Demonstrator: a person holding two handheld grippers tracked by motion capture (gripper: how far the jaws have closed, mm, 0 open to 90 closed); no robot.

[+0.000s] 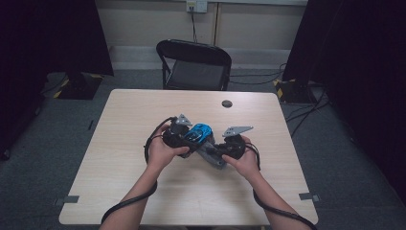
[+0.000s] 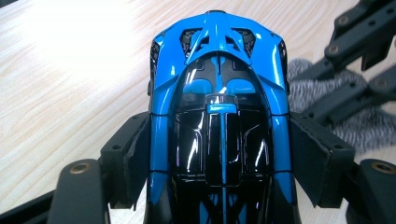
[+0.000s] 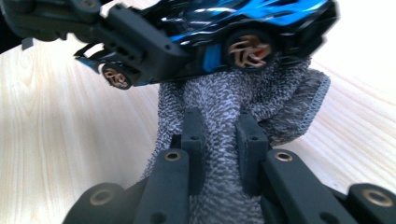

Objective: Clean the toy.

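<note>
Left tool (image 2: pixel 219 154) pinches the blue toy car (image 2: pixel 219 93) by its flanks, above the middle of the bench (image 1: pixel 143 191). Right tool (image 3: pixel 219 135) is pressed together on a grey cloth (image 3: pixel 233 102) touching the car's underside (near one wheel). Likely risk: hard rubbing could twist the glossy car from the left tool's grip.

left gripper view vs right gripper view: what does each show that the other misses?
Left gripper view alone: the toy car's roof and blue-and-black top, clamped at both flanks between the left tool's jaws.

Right gripper view alone: the car's side, its bronze wheels, and the right tool pinching the grey cloth that rises against the car's underside.

Both: the car, the grey cloth, the other hand's tool and the pale wooden table.
</note>
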